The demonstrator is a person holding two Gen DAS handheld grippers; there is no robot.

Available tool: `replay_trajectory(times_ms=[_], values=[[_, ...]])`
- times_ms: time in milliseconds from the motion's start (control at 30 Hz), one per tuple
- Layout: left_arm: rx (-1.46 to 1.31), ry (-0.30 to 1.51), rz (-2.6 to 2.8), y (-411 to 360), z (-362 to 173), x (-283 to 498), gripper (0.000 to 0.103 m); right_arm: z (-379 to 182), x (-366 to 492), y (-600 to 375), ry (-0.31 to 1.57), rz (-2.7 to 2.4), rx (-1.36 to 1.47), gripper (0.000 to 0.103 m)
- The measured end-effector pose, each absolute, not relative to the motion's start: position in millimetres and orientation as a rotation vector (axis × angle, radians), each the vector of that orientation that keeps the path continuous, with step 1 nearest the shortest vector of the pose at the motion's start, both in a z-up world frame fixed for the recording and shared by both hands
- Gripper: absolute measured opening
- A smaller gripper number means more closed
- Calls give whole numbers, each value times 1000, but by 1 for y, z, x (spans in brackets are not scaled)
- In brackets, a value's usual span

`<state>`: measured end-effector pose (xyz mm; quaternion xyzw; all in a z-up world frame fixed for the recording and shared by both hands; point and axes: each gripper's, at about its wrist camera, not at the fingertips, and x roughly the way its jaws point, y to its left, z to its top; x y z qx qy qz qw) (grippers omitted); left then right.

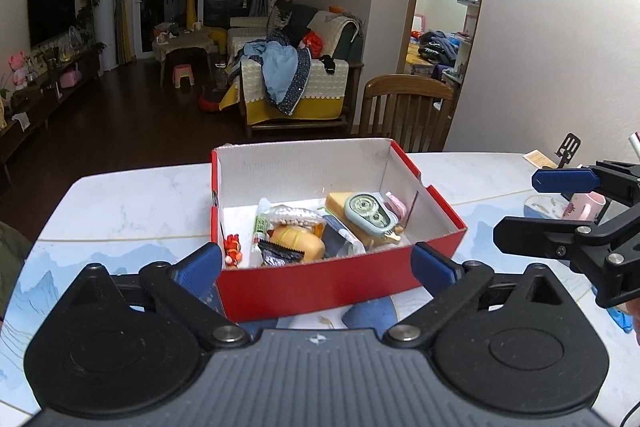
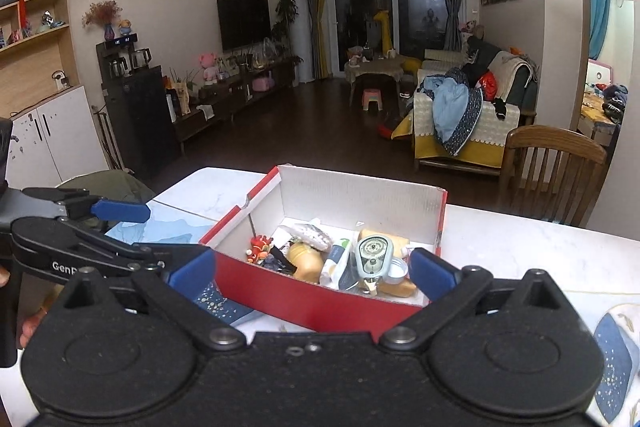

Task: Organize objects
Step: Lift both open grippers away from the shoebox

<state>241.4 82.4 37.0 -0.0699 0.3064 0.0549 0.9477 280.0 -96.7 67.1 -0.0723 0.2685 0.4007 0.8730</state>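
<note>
Box (image 1: 320, 283) sits on table (image 1: 120, 203), full of small items. Your left gripper (image 1: 318, 261) and right gripper (image 2: 314, 267) are both spread wide, holding nothing.

Red box (image 1: 320, 287): open-topped, walls upright on all four sides, so entry is from above only; the floor is crowded toward the near side with a mint tape dispenser (image 1: 370, 217), a yellow bun toy (image 1: 298, 243) and a red figurine (image 1: 233, 249), with bare floor along the far wall. Worktop (image 1: 120, 203): bare marble left of the box. Right side: pink mug (image 1: 582, 207) and right claw (image 1: 532, 211), spread wide, stand in the way.
</note>
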Motion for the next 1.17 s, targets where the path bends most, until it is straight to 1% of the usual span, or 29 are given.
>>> replay_trajectory(times_ms=[267,600,1167], values=[[-178,621,119,77,33,222,101,60,262,-102,559,822,-160,103],[-122,618,167,60,34,204,101,56,247,-110,571,812,-165,103],[-154,647,163,56,23,196,101,43,247,-120,607,768,-138,103]])
